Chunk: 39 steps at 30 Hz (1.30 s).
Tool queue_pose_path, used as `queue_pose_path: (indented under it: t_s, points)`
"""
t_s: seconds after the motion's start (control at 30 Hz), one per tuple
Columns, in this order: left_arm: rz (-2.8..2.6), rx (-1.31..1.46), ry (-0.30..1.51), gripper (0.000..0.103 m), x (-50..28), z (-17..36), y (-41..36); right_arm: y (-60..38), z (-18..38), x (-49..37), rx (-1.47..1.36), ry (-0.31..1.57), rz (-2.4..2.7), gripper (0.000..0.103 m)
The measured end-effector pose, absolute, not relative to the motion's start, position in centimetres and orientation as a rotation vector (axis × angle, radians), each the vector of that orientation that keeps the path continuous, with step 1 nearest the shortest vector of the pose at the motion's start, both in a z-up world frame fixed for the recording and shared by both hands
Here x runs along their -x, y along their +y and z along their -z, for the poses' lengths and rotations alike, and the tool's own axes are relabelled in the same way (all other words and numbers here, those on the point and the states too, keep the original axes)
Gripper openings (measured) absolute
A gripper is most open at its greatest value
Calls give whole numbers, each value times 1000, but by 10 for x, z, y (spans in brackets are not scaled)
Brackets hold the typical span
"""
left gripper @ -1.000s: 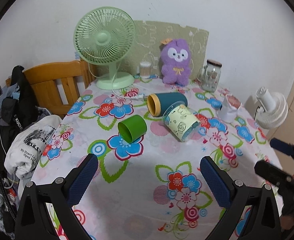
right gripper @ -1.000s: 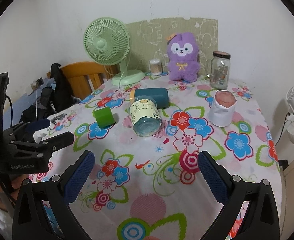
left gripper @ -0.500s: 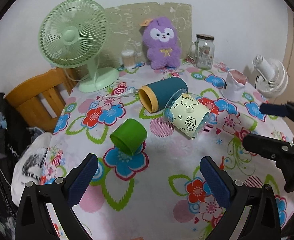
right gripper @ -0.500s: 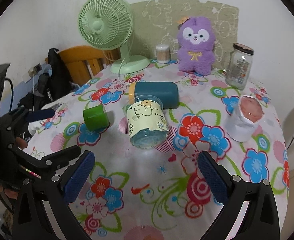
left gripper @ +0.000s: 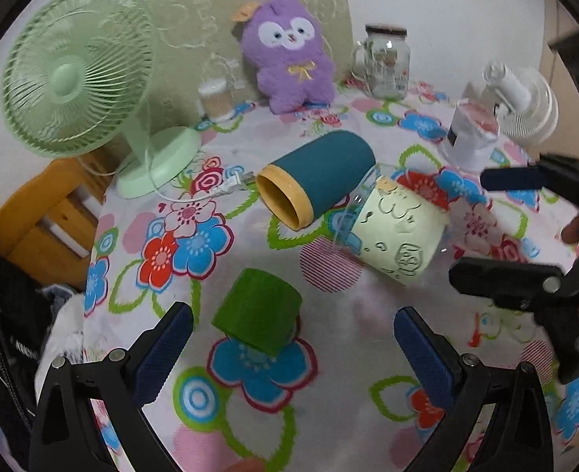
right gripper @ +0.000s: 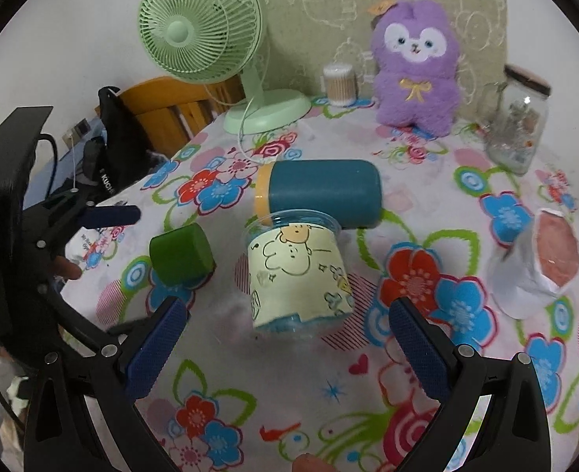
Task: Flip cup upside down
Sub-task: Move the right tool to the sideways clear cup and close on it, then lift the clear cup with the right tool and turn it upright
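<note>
Three cups lie on their sides on the floral tablecloth. A small green cup lies just ahead of my left gripper, which is open and empty. A clear cup with a pale yellow cartoon sleeve lies between the fingers of my right gripper, which is open and empty and not touching it. A teal cup with a yellow rim lies behind it, touching it. Each gripper shows at the edge of the other's view.
At the back stand a green desk fan, a purple plush toy, a cotton-swab jar and a glass jar. A white paper-wrapped cup stands at right. A wooden chair with clothes is at left.
Both grippers have moved forward and closer to the cups. The green cup now sits near my left gripper's fingers and the clear cup between my right gripper's fingers. The cups have not moved.
</note>
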<state>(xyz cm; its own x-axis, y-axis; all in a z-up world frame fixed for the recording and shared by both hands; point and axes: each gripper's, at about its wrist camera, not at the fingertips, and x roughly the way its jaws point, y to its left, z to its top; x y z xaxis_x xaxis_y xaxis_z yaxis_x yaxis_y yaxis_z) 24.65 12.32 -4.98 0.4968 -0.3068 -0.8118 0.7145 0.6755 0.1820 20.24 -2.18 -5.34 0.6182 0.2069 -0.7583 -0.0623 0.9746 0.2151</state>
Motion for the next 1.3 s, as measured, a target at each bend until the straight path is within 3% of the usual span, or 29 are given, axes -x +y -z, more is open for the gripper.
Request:
queue_pose_path:
  t_s: [0.33,0.47,0.6,0.93,1.3]
  points:
    - [694,-697,890,103,-268,70,98,-30,77,-236,-246,954,-185,102]
    - [701,-703,915,103,-278,76,95,-29,85,-244,-253,980,-213,90]
    - [698,-704,930,103,-282,81,95,-29,92,-251,-250,1003,-234,66]
    - [695,-687,927,103,-280,77,97,-25,68,-233,-247,938,-236,64]
    - [773,-674,872,103,-229,45,109,-7,26,-162,-205,872,-258,64]
